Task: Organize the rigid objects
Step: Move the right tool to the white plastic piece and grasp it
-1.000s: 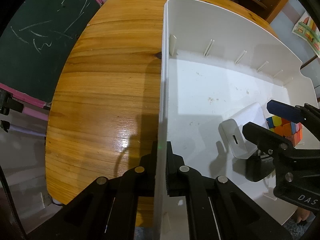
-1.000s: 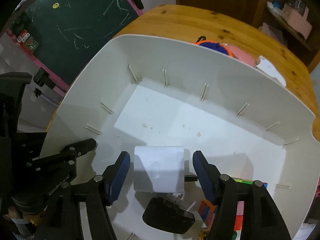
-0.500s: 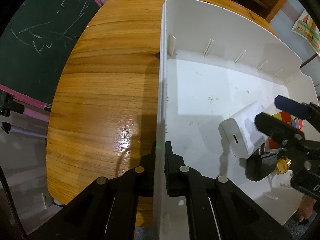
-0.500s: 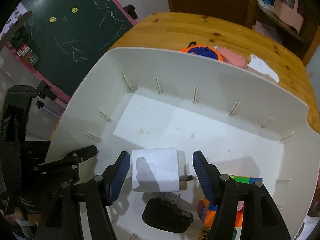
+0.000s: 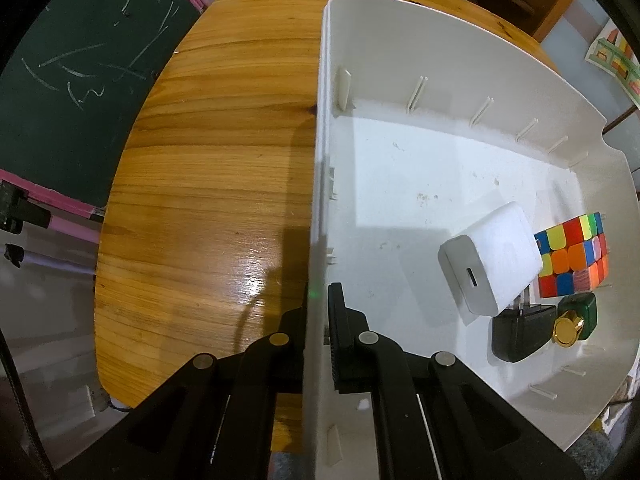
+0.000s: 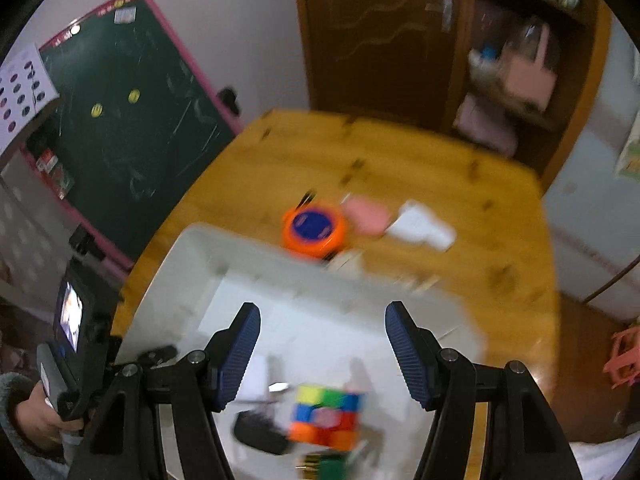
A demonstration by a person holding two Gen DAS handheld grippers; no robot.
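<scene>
My left gripper [image 5: 318,304] is shut on the left wall of the white bin [image 5: 316,184], which stands on the round wooden table [image 5: 208,184]. Inside the bin lie a white charger [image 5: 490,260], a black plug [image 5: 520,332], a colourful puzzle cube [image 5: 574,256] and a green bottle with a gold cap [image 5: 574,318]. My right gripper [image 6: 322,344] hangs open and empty above the bin [image 6: 180,272]; in its blurred view the puzzle cube [image 6: 326,416] and black plug [image 6: 260,438] lie below it. An orange and blue round thing [image 6: 314,226] sits on the table behind the bin.
Beyond the bin on the table lie a pink thing [image 6: 366,214] and a white thing [image 6: 422,226]. A green chalkboard [image 5: 80,60] stands left of the table. A wooden door [image 6: 376,32] and shelves [image 6: 520,60] are behind. A hand [image 6: 36,416] holds the left gripper's handle.
My right gripper has lifted up and away from the white charger, still open, and has left the left wrist view. The charger stays in the bin. My left gripper has not moved.
</scene>
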